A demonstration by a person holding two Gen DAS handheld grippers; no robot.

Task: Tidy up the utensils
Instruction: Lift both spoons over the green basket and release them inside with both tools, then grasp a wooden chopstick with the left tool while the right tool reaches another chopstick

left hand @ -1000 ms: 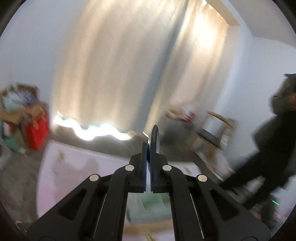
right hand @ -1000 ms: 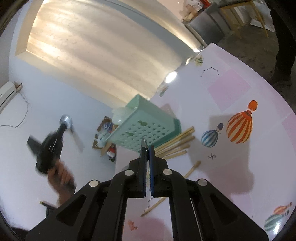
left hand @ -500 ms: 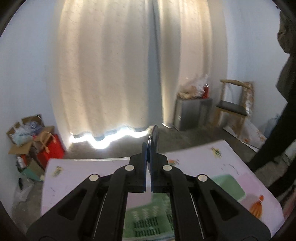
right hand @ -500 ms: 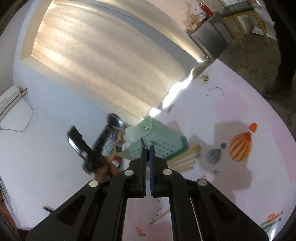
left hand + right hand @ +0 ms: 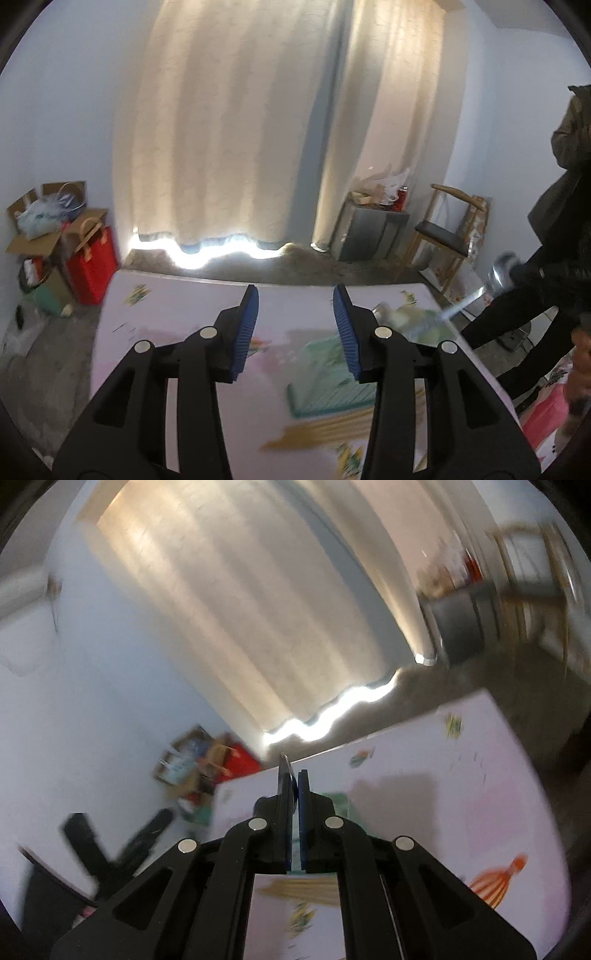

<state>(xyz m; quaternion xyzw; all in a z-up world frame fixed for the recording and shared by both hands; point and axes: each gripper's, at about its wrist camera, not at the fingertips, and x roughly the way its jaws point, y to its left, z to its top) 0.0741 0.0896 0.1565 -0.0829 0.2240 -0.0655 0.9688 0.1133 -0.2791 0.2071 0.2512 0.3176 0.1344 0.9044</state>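
Note:
My left gripper (image 5: 295, 328) hangs over the table (image 5: 177, 317); its jaws are opening, and nothing is between the blue pads. Below and to its right lies a mint-green basket (image 5: 328, 384), with a bundle of wooden chopsticks (image 5: 317, 428) along its near side. A pale blurred shape (image 5: 391, 317) sits at the basket's far end. My right gripper (image 5: 293, 786) is shut on a thin metal utensil (image 5: 283, 766), seen edge-on, whose tip pokes past the pads. Under it show a corner of the basket (image 5: 338, 801) and the chopsticks (image 5: 295, 888). A blurred metal spoon (image 5: 498, 266) shows at the right of the left wrist view.
A person in dark clothes (image 5: 554, 206) stands at the table's right side. Behind the table are a wooden chair (image 5: 443, 232), a grey cabinet (image 5: 373, 229), curtains, and at the left a red bag (image 5: 92, 266) and cardboard boxes (image 5: 40, 229). A balloon print (image 5: 495, 882) marks the tablecloth.
My left gripper was shut on a thin utensil; now it stands open and empty, lower over the table. My right gripper has risen and rolled, still shut on its utensil.

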